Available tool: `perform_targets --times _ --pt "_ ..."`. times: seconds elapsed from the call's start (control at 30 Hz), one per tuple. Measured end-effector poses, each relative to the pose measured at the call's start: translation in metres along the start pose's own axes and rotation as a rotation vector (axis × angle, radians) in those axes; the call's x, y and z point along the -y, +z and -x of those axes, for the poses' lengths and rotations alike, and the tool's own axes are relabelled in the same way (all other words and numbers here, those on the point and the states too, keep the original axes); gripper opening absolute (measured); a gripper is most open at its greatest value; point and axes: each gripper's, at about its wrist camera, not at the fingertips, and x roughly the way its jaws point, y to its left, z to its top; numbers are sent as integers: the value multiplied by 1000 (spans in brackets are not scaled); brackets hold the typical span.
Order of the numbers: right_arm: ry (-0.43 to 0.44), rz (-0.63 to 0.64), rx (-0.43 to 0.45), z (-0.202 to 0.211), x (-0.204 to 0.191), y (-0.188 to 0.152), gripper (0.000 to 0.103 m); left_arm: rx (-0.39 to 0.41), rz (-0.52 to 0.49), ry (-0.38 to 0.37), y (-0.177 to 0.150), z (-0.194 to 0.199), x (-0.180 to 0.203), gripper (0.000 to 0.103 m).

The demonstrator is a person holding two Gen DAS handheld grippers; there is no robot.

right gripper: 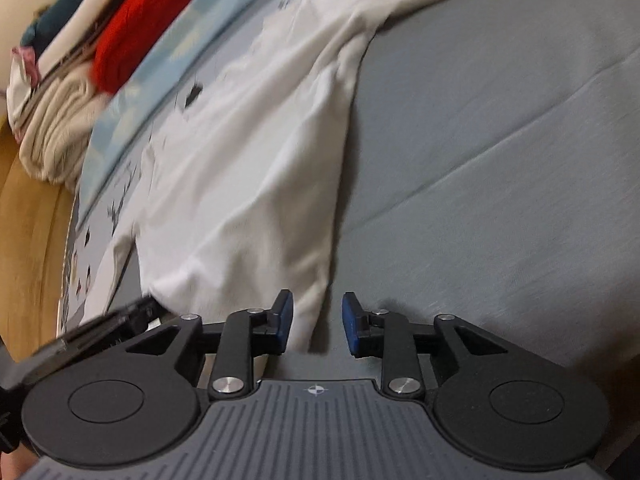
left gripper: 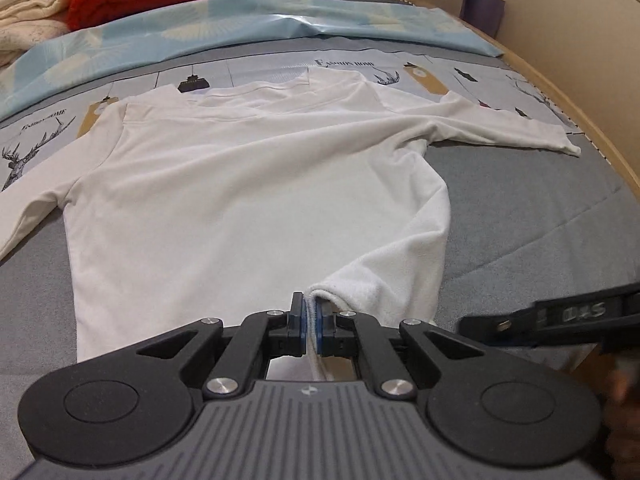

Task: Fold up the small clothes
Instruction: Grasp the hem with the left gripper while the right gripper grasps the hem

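Shirt point(left gripper: 224, 184) flat on bed point(left gripper: 540, 208); left gripper point(left gripper: 309, 322) jaws pinch hem at 6 o'clock; right gripper point(right gripper: 316, 322) jaws apart, empty.

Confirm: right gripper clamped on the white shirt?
No. The right gripper has its jaws apart, and the white shirt edge lies between them without either pad pressing it.

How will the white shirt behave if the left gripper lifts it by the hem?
Probably floppy: the white shirt lies wrinkled on the bed. Likely light, thin cloth. The left gripper, shut on the hem, would likely drag the rest along.
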Motion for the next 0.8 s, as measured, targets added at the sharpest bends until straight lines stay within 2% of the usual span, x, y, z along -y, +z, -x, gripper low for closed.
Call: perform_targets --times 0.1,0.23,0.27,0.3,0.33,0.47,0.53,0.6,0.67,0.73,0.8 --pt "7 -30 -40 -16 -4 -3 36 1 -5 -3 -2 3 -4 4" --pt "-4 -115 -83 -32 -4 -5 36 3 -8 -1 -5 8 -7 4" --pt "-13 -121 -85 -35 -5 -5 32 3 -10 -2 -5 9 -7 4" --pt "-15 -120 -88 -36 -5 -5 10 4 -12 -1 -5 9 -7 4" --pt "-6 -115 -94 -36 -6 -6 6 3 -12 -2 -6 9 -6 4" --pt "11 -92 -9 -7 -7 -2 5 -4 -24 -33 -7 9 0 4" --pt "8 -93 55 18 1 2 5 -7 -56 -74 -10 11 10 4" --pt "16 -96 122 49 15 5 5 -11 -107 -147 -14 13 24 5" --pt "26 -96 169 81 32 7 5 -41 -155 -269 -21 14 41 6" --pt "3 -64 203 105 48 4 5 -78 -224 -365 -30 16 59 11" --pt "-55 -24 216 124 67 -2 5 -96 -290 -421 -38 20 71 20"
